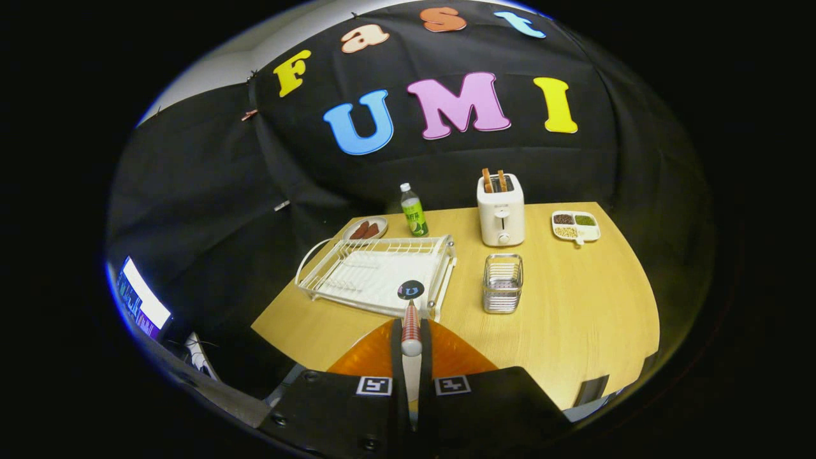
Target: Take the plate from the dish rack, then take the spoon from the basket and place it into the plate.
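My gripper [411, 326] is shut on the spoon [410, 309]. The spoon has a red-and-white striped handle and a round black end that points forward past the fingertips. Both black fingers [396, 357] press on its white lower part. Right under the fingers, the orange plate [363, 357] lies flat at the near edge of the wooden table [574, 306]. The white wire dish rack [376, 274] stands just beyond the spoon's tip, to the left, with nothing in it. The small metal basket [502, 284] stands beyond the fingers to the right.
At the back of the table stand a white toaster [501, 210] with two slices in it, a green bottle [414, 218], a small plate of sausages [366, 228] and a divided dish of grains [575, 225]. A lit screen [143, 299] is off the table, low on the left.
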Demonstrator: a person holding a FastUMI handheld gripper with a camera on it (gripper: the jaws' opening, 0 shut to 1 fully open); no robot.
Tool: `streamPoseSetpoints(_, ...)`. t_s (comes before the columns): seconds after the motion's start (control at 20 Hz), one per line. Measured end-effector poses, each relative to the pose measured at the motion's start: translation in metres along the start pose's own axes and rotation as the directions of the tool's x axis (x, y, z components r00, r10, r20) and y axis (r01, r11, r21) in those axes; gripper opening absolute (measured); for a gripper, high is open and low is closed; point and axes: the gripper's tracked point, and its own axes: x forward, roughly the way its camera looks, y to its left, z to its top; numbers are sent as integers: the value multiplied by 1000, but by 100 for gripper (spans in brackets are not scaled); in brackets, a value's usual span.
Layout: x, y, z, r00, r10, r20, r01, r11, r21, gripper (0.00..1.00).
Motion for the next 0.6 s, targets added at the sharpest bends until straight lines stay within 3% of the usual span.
streamPoseSetpoints(0.35,42,22,-88,984,22,-177,-24,1000,-5,10)
streamPoseSetpoints(0.6,74,27,-122,968,16,-249,-21,1000,-16,10)
